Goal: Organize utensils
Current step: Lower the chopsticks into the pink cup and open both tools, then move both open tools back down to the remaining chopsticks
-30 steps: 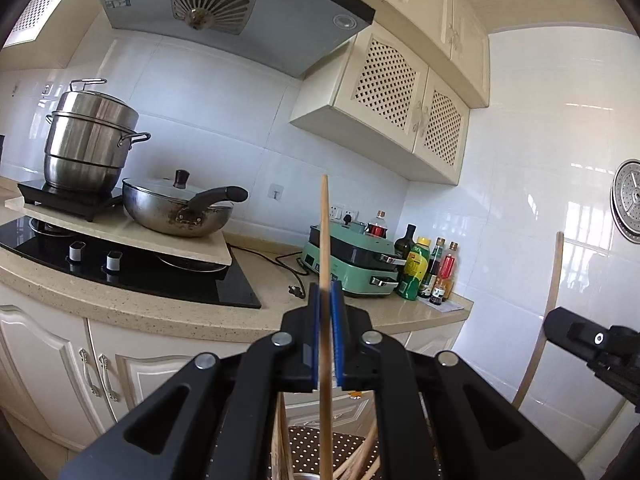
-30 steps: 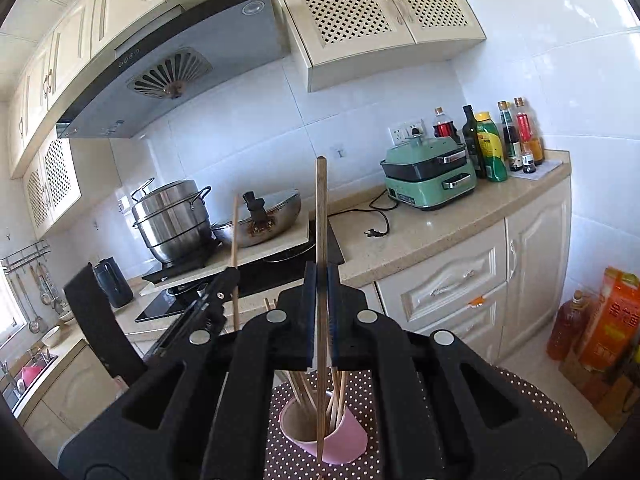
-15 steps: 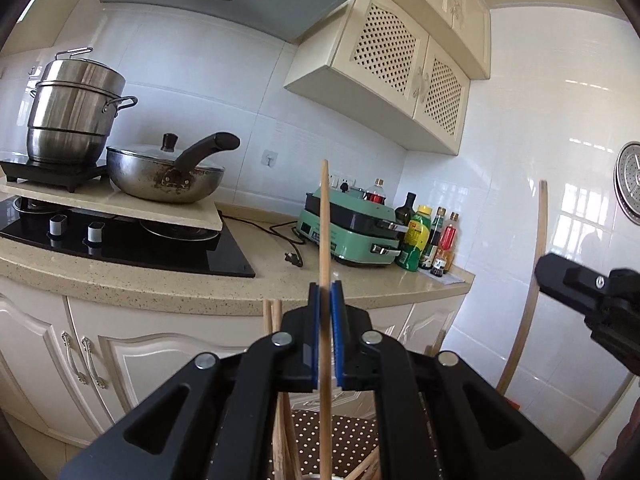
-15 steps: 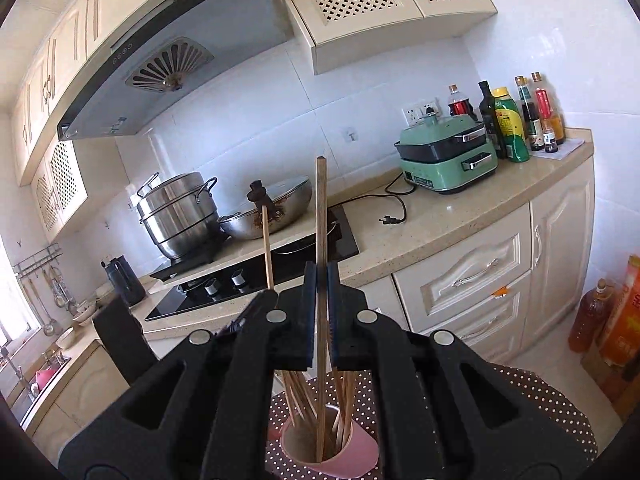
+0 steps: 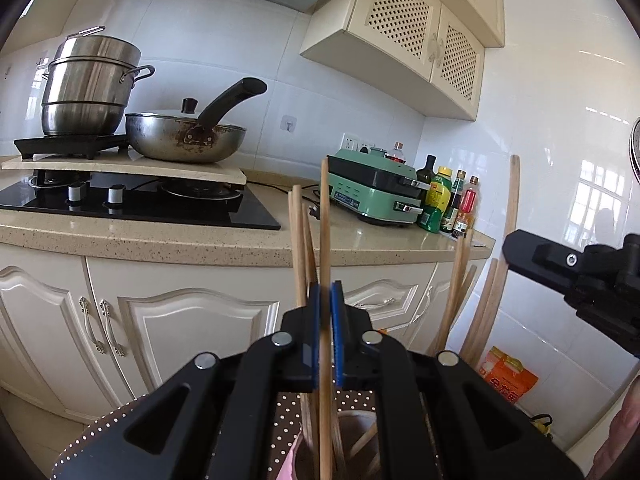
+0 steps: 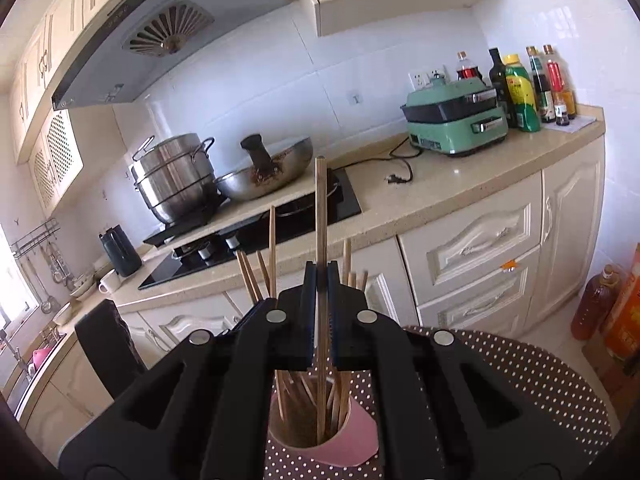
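Note:
A pink cup [image 6: 352, 440] stands on a brown polka-dot tablecloth [image 6: 520, 380] and holds several wooden chopsticks [image 6: 248, 272]. My right gripper [image 6: 321, 276] is shut on one upright chopstick [image 6: 320, 208], whose lower end reaches down inside the cup. My left gripper [image 5: 326, 292] is shut on another upright chopstick [image 5: 325, 224], directly over the cup's rim [image 5: 294, 456]. More chopsticks [image 5: 297, 240] lean in the cup just behind it. In the left wrist view the right gripper [image 5: 560, 264] shows at the right edge with its chopstick [image 5: 512, 208].
Behind the table runs a stone counter [image 5: 160, 236] with a black hob [image 5: 140, 204], a wok [image 5: 184, 140], a steel steamer pot [image 5: 88, 84], a green appliance [image 6: 452, 120] and bottles [image 6: 520, 88]. An orange bag [image 5: 508, 376] and an oil bottle [image 6: 592, 304] stand on the floor.
Both grippers have sunk toward the cup, each still shut on its chopstick. The standing chopsticks in the cup now rise beside the fingers, and the right chopstick's end is deeper in the cup.

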A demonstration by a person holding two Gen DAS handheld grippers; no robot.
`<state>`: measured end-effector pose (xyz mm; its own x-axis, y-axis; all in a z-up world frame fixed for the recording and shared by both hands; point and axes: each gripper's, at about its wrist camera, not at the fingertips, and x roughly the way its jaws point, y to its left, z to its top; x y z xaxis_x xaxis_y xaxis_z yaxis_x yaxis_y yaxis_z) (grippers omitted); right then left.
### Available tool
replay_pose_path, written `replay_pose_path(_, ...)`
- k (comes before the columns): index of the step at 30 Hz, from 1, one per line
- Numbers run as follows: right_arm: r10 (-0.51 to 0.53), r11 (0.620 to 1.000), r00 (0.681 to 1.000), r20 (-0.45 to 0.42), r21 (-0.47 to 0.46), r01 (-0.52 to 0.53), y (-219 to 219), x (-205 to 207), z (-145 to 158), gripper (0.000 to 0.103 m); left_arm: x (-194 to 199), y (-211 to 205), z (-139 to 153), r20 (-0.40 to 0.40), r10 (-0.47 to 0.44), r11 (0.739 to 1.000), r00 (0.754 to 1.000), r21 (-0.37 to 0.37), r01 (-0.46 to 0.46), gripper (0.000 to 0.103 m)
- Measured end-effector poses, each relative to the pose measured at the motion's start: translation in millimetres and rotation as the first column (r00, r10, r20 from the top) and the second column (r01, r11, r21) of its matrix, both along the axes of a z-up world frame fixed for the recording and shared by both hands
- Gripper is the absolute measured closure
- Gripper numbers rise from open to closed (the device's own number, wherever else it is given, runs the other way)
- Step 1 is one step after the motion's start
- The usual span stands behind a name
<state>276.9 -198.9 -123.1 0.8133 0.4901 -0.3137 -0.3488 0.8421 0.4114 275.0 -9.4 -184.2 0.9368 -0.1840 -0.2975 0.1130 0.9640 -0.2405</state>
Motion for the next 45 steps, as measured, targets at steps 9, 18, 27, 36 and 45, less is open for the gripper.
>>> replay_pose_path(9,0.034,0.999,0.996,-0.087,-0.017,-0.036,12.7,-7.8,-29.8,0.097,-28.1,0.3,-14.0,-0.021,0.004,1.000,1.000,0.025,-0.003,0.097)
replay_pose_path(18,0.067,0.997,0.980,-0.185,-0.021,-0.072,18.6,-1.8,-44.1,0.097,-37.8,1.1,-25.7,-0.069,-0.027,0.999,0.997,0.026,0.029,0.096)
replay_pose_path(27,-0.010,0.995,0.959,-0.282,-0.102,-0.020,14.2,-13.1,-37.8,0.072,-42.3,-1.2,-12.6,-0.135,-0.008,0.995,0.991,0.093,0.021,0.095)
replay_pose_path(36,-0.110,0.987,0.946,-0.304,-0.145,0.068,-13.9,-32.8,3.7,0.031,-53.2,1.9,41.6,-0.183,0.044,0.990,0.982,0.143,-0.018,0.074)
replay_pose_path(45,-0.153,0.977,0.952,-0.266,-0.184,0.105,-24.7,-69.7,67.2,0.013,-82.2,5.8,122.3,-0.181,0.085,0.983,0.980,0.178,-0.052,0.043)
